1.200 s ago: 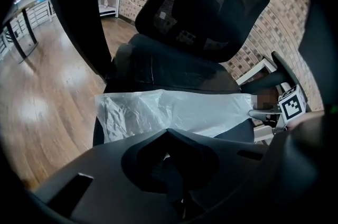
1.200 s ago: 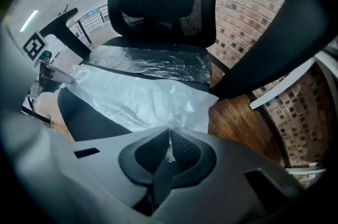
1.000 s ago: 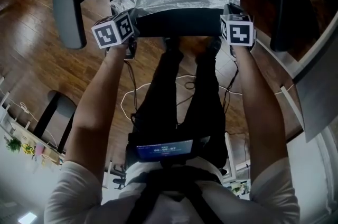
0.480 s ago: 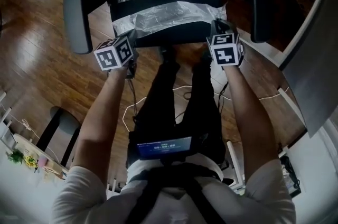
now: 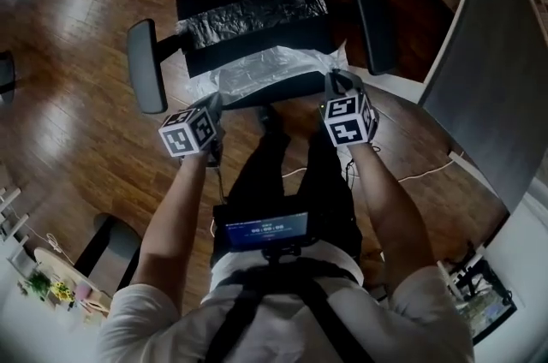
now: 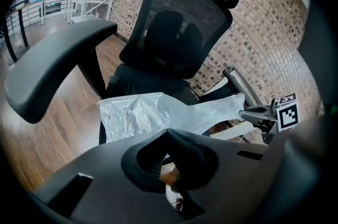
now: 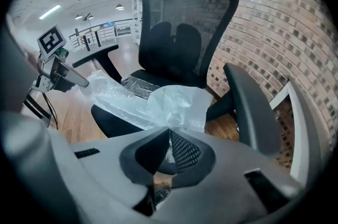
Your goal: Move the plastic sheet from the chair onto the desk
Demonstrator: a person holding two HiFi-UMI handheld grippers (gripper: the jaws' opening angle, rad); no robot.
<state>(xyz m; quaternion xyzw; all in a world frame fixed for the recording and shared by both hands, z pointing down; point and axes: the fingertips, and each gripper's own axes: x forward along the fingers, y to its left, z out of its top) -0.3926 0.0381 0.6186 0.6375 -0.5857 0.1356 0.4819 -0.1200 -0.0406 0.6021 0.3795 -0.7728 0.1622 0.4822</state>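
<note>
- gripping the plastic sheet by its near edge with the left gripper and right gripper, the fingers of each pinched together on a corner.
- raised and drawn nearer than a second ago — near edge now peeled up off the chair.
- far part still draped across the chair.
- probably next: lifting clear, then swinging right — over to the bench.

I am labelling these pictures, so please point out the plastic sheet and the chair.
plastic sheet (image 5: pixel 274 70), head view, crumpled middle above the seat front.
chair (image 7: pixel 182 33), right gripper view, mesh backrest.
</note>
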